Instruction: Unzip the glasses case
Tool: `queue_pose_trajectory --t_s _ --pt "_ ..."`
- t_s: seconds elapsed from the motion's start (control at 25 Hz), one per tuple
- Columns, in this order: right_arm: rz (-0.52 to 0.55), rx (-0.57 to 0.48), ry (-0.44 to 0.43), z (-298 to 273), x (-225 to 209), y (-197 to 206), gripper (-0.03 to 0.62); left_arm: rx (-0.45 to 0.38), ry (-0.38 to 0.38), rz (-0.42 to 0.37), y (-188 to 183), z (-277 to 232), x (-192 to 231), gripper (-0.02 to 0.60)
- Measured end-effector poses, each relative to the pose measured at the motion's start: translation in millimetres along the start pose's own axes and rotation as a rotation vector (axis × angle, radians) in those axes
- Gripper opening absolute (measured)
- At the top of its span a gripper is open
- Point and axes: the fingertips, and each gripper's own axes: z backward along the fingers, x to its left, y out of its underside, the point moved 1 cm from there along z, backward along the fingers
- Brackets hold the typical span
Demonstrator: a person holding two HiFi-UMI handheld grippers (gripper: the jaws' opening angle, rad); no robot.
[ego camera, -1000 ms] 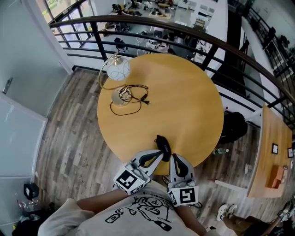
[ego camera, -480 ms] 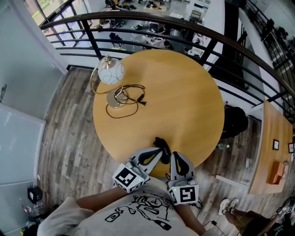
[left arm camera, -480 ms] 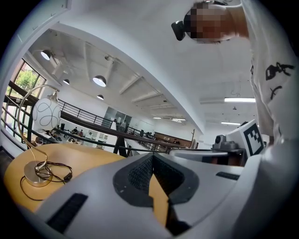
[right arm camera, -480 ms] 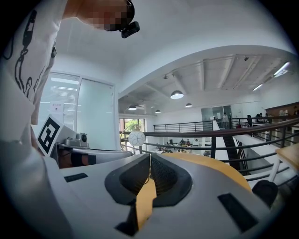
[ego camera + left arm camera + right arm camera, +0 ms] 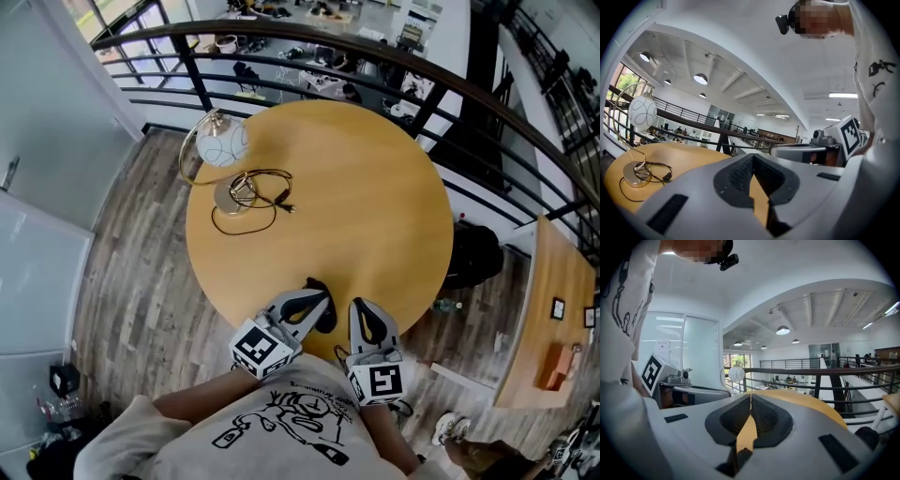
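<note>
Unzipping hadn't begun. Both my left tongs [image 5: 319, 300] and right tongs [image 5: 360, 309] were clenched on nothing, at the tabletop's [image 5: 356, 187] near edge. The black glasses case [image 5: 316, 285] lay there, partly under the left pair. Its zipper pull was hidden — I judged I'd have to find and pinch it next.

Round wooden table [image 5: 366, 178] stood by black railing [image 5: 427, 77]; globe lamp [image 5: 222, 144] w/ coiled cable [image 5: 270, 193] sat near table's left edge. Black bag [image 5: 473, 255] lay on floor, right.
</note>
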Motion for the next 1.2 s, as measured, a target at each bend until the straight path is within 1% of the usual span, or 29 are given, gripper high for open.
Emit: queue_pose_trajectory --t_s 0.12,0.24,0.4,0.6,0.76,0.84,0.96,1.12,1.2 --pt "-0.008 0.092 -0.031 -7.0 -7.7 28.9 0.025 0.082 0.019 0.005 29.1 -9.9 2.7 0.006" --pt "0.006 0.193 -0.062 -9.2 -10.0 64.2 0.025 0.155 0.02 0.017 59.6 -17.4 3.7 0.006" --pt "0.001 0.352 -0.114 -7.6 -4.8 123.2 0.026 0.259 0.025 0.01 101.7 -23.4 6.6 0.006" --pt "-0.019 0.523 -0.16 -0.9 5.0 191.7 0.028 0.364 0.028 -0.011 149.9 -25.6 15.0 0.006" --pt "-0.041 0.649 -0.175 8.4 11.5 240.8 0.031 0.422 0.041 -0.017 181.1 -27.2 20.6 0.006" --pt "-0.062 0.707 -0.188 12.3 15.7 262.7 0.048 0.442 0.049 -0.02 192.6 -28.8 22.6 0.006" --pt "-0.076 0.781 -0.203 15.3 22.2 286.8 0.08 0.466 0.07 -0.039 207.4 -33.5 24.2 0.006" --pt "-0.084 0.854 -0.222 14.5 31.3 319.7 0.098 0.512 0.091 -0.066 233.1 -40.3 26.3 0.006" --pt "-0.089 0.89 -0.229 15.1 34.8 329.6 0.104 0.532 0.095 -0.079 239.4 -44.1 25.9 0.006"
